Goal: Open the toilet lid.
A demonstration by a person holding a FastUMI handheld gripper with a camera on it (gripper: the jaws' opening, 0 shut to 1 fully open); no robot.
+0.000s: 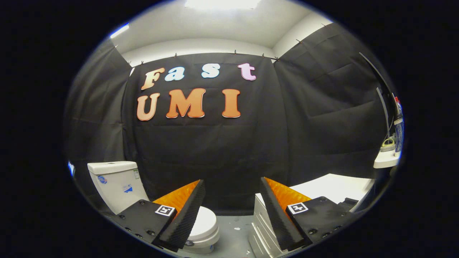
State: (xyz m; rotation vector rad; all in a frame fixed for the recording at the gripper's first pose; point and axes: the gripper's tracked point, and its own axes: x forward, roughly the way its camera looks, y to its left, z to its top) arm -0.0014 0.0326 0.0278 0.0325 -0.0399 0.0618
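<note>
The gripper [233,211] is wide open and holds nothing, and the toilet lid [205,221], down by the tank [116,182], looks hard and smooth, so lift its front edge.

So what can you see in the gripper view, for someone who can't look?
A small white toilet with its lid shut sits on the grey floor, partly behind one finger of the open tongs, which hold nothing. Its tank stands against black cloth, and a white drawer unit is beside it.
</note>
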